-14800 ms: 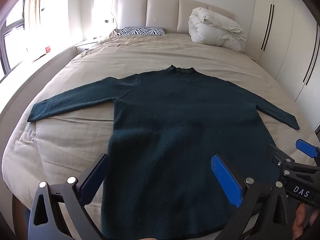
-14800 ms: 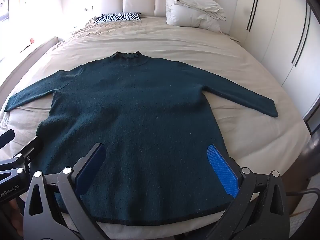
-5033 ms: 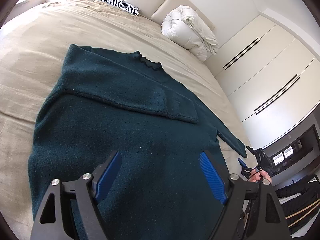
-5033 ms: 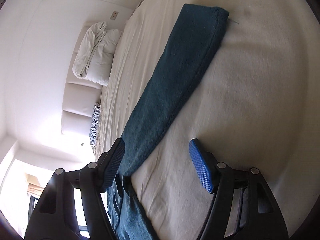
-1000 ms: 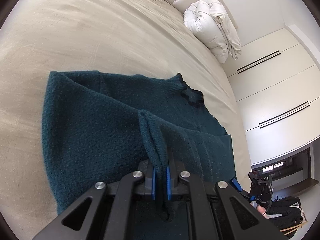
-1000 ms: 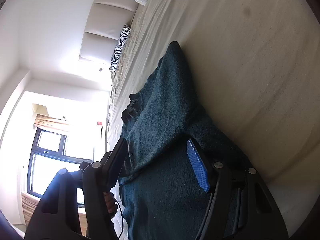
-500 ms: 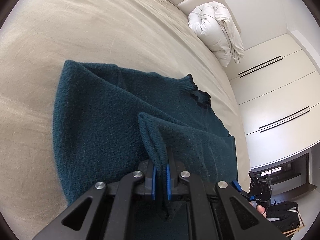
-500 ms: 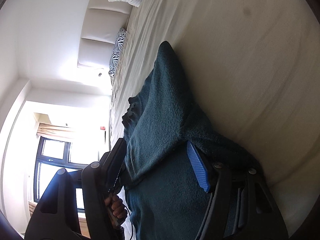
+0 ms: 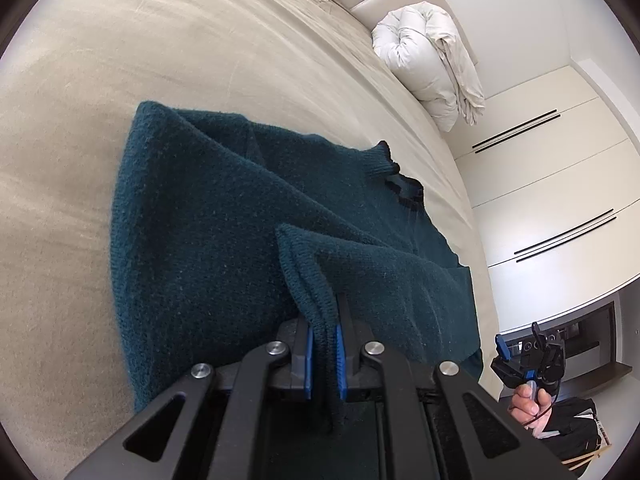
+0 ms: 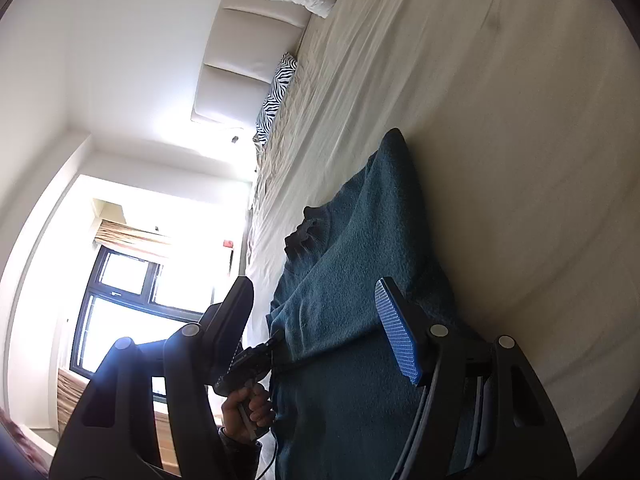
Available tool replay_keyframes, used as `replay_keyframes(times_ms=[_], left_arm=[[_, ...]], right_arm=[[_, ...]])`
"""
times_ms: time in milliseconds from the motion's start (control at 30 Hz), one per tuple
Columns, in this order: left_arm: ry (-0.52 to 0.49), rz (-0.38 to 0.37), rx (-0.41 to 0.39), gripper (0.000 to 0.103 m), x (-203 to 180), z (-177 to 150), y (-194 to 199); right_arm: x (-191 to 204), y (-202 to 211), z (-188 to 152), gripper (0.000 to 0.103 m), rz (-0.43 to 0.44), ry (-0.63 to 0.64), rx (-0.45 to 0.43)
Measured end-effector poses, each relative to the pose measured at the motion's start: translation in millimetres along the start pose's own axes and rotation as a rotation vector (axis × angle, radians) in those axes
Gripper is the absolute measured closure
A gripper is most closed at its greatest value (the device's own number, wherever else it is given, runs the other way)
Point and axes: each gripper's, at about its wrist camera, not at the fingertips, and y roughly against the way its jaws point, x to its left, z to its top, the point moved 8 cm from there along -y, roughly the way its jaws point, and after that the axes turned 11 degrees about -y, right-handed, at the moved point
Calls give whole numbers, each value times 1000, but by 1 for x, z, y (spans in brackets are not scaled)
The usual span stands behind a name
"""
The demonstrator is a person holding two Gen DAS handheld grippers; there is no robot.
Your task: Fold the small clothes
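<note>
Left gripper (image 9: 322,354): fingers clenched on doubled edge of dark teal sweater (image 9: 208,216), fabric pinched between pads. Right gripper (image 10: 320,332): fingers spread, released, nothing gripped. Sweater lies partly folded ahead of fingers on beige bed (image 9: 120,48). Rolled duvet (image 9: 428,68) beyond, by headboard.

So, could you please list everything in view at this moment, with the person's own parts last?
sweater: one, dark teal, partly folded on the bed, an edge lifted
bed: one, beige cover
headboard: one, cream, padded, at the bed's head
duvet: one, white, rolled, by the headboard
zebra pillow: one, black and white, by the headboard
wardrobe: white doors, beside the bed
window: one, dark frame, bright
left gripper: black, blue pads, shut on the sweater's edge
right gripper: black, blue pads, open above the sweater
left hand: one, on the left gripper's handle
right hand: one, on the right gripper's handle
</note>
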Motion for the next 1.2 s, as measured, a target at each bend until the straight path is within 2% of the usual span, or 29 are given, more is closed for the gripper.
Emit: replay_keyframes(times_ms=[200, 267, 533, 633, 800, 1000, 1067, 1167, 1200], left_arm=[[-1, -22, 0, 92, 4, 1, -1], [-3, -30, -5, 92, 5, 1, -1], [-18, -56, -23, 92, 8, -3, 1], [-15, -69, -29, 92, 10, -5, 2], [-15, -76, -32, 92, 12, -6, 4], [2, -104, -32, 92, 14, -4, 10], [11, -92, -32, 89, 16, -5, 16], [25, -91, -53, 71, 12, -7, 33], [22, -79, -59, 61, 10, -9, 40]], right_arm=[[-17, -65, 20, 40, -76, -31, 94], [-23, -79, 33, 40, -95, -49, 83], [-21, -110, 92, 40, -75, -115, 27], [-20, -117, 100, 40, -80, -115, 29], [-22, -104, 78, 40, -43, -112, 75], [-27, -71, 28, 40, -36, -92, 120], [-29, -53, 10, 40, -32, -87, 113], [-30, -24, -11, 40, -18, -88, 85], [-30, -14, -17, 40, -12, -90, 71]])
